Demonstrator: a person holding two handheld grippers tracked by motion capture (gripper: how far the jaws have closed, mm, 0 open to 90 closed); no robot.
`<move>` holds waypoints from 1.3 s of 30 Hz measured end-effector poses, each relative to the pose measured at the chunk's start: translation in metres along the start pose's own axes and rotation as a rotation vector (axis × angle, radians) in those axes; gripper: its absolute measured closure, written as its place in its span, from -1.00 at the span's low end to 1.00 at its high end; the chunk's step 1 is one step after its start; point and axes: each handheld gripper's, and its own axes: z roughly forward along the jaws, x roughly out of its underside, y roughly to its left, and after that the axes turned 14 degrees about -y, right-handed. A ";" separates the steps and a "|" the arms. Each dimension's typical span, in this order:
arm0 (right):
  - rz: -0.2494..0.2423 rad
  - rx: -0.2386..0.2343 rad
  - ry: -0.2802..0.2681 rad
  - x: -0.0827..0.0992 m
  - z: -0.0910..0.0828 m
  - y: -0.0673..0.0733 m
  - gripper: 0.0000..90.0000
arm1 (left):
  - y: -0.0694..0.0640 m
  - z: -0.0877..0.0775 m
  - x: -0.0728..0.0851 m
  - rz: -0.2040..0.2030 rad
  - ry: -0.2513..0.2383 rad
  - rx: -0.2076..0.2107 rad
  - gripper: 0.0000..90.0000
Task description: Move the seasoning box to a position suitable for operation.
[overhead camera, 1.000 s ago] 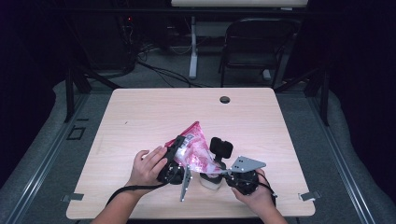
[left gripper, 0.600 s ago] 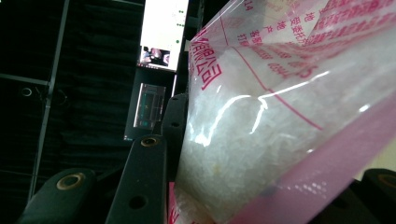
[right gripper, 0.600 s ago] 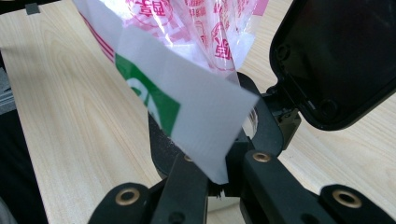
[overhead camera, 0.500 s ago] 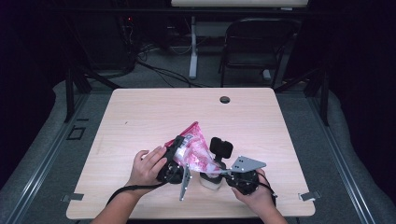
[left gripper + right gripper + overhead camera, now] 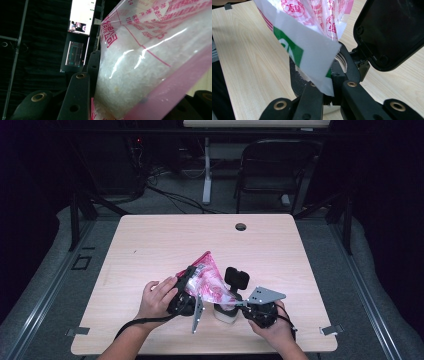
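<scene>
right gripper view: bag (image 5: pixel 312 50) hides most of container mouth (image 5: pixel 340 60).

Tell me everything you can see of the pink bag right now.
The bag is clear plastic with pink edges and red print, plus a white-and-green corner. It holds white granules that look like sugar or salt. It is lifted off the table and tilted, its low end down at the mouth of the white jar, whose black lid is flipped open. The left gripper is clamped on its upper part; the right gripper pinches the low corner.
</scene>
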 end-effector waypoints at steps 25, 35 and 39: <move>0.002 0.017 -0.045 -0.006 -0.002 -0.003 0.99 | -0.004 0.001 0.008 -0.062 0.030 0.044 0.52; 0.005 0.023 -0.057 -0.007 -0.004 -0.003 0.99 | -0.004 0.002 0.009 -0.087 0.038 0.059 0.53; 0.004 0.025 -0.059 -0.008 -0.005 -0.004 0.99 | -0.004 0.001 0.009 -0.081 0.035 0.055 0.53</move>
